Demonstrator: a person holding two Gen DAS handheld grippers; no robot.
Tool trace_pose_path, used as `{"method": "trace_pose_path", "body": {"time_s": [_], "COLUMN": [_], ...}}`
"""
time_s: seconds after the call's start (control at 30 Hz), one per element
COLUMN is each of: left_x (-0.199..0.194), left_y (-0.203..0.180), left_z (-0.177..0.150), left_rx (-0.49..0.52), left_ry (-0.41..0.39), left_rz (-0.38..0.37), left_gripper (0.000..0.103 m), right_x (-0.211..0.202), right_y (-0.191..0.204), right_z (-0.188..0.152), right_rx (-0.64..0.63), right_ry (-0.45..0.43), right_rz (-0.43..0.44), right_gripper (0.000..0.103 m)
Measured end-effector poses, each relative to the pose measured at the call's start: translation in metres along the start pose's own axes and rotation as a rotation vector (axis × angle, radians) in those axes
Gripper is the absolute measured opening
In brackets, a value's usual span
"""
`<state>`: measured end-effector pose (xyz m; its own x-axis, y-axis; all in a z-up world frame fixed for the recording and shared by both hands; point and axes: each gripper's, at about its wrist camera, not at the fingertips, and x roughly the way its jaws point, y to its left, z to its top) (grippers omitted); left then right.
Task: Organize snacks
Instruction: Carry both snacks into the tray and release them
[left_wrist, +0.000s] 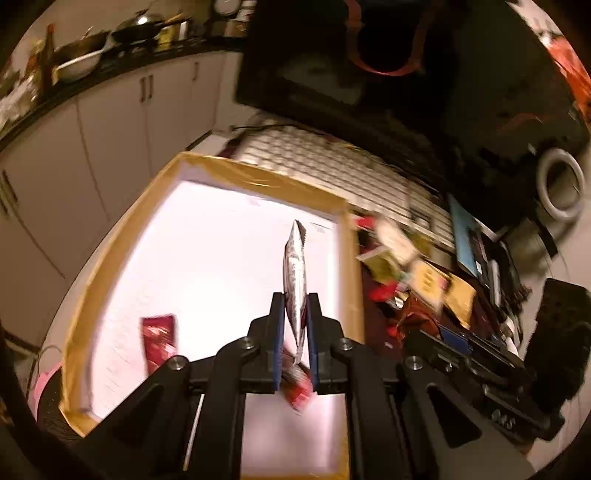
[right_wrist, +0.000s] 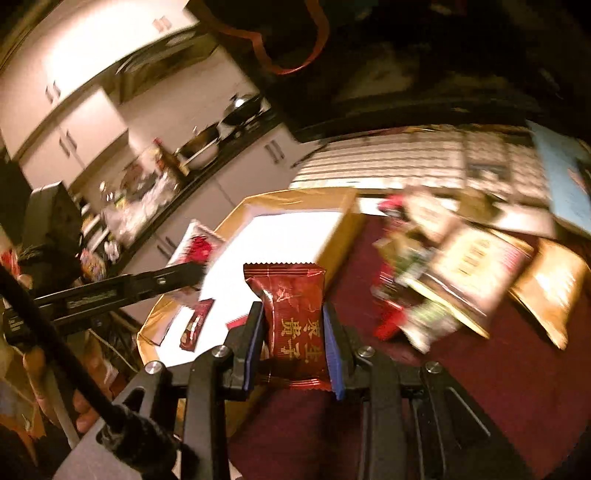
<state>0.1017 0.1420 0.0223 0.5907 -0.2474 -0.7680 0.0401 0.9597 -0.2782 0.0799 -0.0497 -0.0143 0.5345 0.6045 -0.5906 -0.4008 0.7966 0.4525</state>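
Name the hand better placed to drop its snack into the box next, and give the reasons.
Left. The left gripper holds its silver packet directly over the box floor. The right gripper grips a red packet nearer the box's edge, over the red cloth.

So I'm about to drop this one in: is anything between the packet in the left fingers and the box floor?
Nothing visible blocks it. The silver packet, clamped in the left gripper, hangs over the open white floor of the box. One dark red packet lies flat off to its left, and another red packet lies below the fingers.
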Motion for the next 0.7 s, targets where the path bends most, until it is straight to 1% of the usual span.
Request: {"method": "trace_pose_path", "body": {"time_s": [0.07,0.13,0.2,0.27,0.33,0.4,0.43,0.47,0.53,0.6,0.67,0.7], "left_x": [0.011,0.023,0.032,0.039,0.048,0.056,0.060,0.064,0.066,0.066,0.067,0.066], "left_y": [0.016,0.030,0.040,0.045,0.051,0.055,0.056,0.058,0.060,0.061,0.062,0.062], "left_z": [0.006,0.010,0.011,0.012,0.012,0.012,0.012,0.012,0.015,0.015,0.013,0.013], "left_rx": [-0.019,-0.033,-0.048,-0.048,-0.059,-0.057,-0.063,-0.076,-0.087,-0.088,-0.095,-0.093], "left_ry": [0.017,0.040,0.059,0.074,0.093,0.114,0.127,0.147,0.161,0.159,0.177,0.179], "left_rz": [0.040,0.058,0.091,0.095,0.109,0.112,0.116,0.102,0.085,0.104,0.097,0.094], "left_gripper": [0.012,0.012,0.012,0.012,0.013,0.013,0.013,0.013,0.013,0.013,0.015,0.016], "right_x": [0.023,0.048,0.070,0.091,0.109,0.118,0.121,0.124,0.126,0.126,0.125,0.123], "right_y": [0.014,0.025,0.032,0.035,0.038,0.042,0.044,0.045,0.043,0.040,0.038,0.036], "right_z": [0.009,0.018,0.025,0.031,0.033,0.032,0.031,0.030,0.029,0.029,0.029,0.030], "right_rx": [-0.040,-0.068,-0.089,-0.093,-0.106,-0.118,-0.128,-0.140,-0.158,-0.152,-0.137,-0.122], "right_ry": [0.032,0.077,0.114,0.159,0.198,0.223,0.226,0.229,0.237,0.229,0.220,0.214], "right_rz": [-0.011,-0.024,-0.055,-0.070,-0.113,-0.121,-0.140,-0.159,-0.183,-0.177,-0.159,-0.142], "right_gripper": [0.030,0.030,0.030,0.030,0.030,0.030,0.031,0.031,0.033,0.033,0.034,0.037]}}
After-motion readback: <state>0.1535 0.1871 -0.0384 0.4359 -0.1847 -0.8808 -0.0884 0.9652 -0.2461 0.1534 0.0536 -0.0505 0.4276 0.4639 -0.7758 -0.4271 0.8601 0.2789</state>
